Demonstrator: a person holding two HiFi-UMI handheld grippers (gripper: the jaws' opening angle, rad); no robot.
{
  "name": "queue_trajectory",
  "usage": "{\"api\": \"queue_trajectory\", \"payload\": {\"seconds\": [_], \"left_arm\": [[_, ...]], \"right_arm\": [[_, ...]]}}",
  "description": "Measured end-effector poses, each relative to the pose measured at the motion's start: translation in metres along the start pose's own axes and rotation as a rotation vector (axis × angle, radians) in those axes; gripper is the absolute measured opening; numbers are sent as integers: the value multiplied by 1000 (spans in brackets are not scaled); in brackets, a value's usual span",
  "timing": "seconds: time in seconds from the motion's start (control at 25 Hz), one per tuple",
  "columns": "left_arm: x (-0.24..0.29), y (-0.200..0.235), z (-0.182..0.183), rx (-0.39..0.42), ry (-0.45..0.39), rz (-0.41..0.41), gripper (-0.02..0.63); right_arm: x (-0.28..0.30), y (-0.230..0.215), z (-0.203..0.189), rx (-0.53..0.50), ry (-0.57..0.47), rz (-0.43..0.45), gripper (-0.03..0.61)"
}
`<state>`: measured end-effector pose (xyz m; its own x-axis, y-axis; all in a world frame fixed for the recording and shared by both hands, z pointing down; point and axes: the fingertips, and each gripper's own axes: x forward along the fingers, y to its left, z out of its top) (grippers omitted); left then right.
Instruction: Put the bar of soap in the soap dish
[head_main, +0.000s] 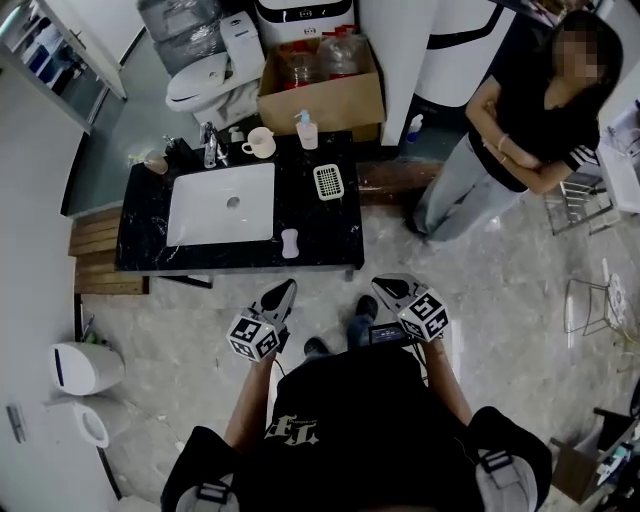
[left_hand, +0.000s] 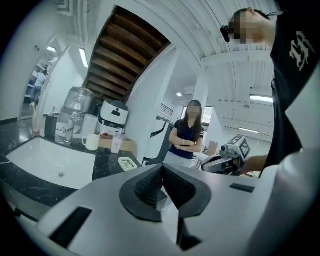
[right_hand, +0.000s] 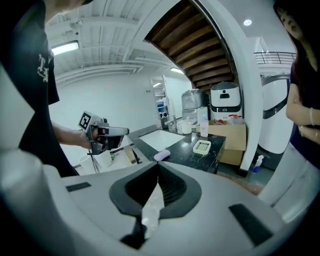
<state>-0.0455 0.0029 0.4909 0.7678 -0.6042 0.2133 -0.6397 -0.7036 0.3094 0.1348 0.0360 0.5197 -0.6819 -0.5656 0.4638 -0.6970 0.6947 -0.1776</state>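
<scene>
- sink basin (head_main: 222, 203) — white, sunk into the left half of the black marble counter (head_main: 335, 235). The faucet (head_main: 210, 147) and white mug (head_main: 260, 143) sit behind it, out of the working patch.
- left gripper (head_main: 285, 291) — held low in front of the person, short of the counter's front edge. Its tongs are pinched together with nothing in them. Reads as an approach stance, no reach begun.
- bar of soap (head_main: 290, 243) — pale, lying flat on the counter near the front edge, just right of the basin. It is untouched and well apart from both grippers.
- pump bottle (head_main: 307, 131) — at the back edge, label too small to read.
- soap dish (head_main: 328, 182) — white, slotted, empty. It stands behind and a bit right of the soap, apart from it, so the carry should be short.
- cardboard box (head_main: 320, 98) — behind the counter with jars in it, no print legible.
- right gripper (head_main: 385, 287) — tongs fully closed, empty, also short of the counter. Whichever gripper goes for the soap has to spread its jaws first.
- bystander (head_main: 520, 130) — arms folded, right of the counter, clear of the reach path.
- writing — the gripper cubes show only square codes. The shirt print and the appliance badge up top can't be read.
</scene>
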Motion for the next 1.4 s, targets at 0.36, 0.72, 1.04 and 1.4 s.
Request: {"api": "queue_trajectory", "payload": {"seconds": [0.36,0.72,1.04,1.4], "left_arm": [[50,28,8,5,11,112,9],[78,29,2,-10,12,174,9],[73,32,-7,-37,26,242,9],[60,68,-15,-57,54,237,11]], "right_arm": [[26,-71,34,-110,12,100,9],[33,-102,30,-155,55,187,9],[48,-97,28,-179,56,266,9],[97,-75,33,-256,117,295,11]]}}
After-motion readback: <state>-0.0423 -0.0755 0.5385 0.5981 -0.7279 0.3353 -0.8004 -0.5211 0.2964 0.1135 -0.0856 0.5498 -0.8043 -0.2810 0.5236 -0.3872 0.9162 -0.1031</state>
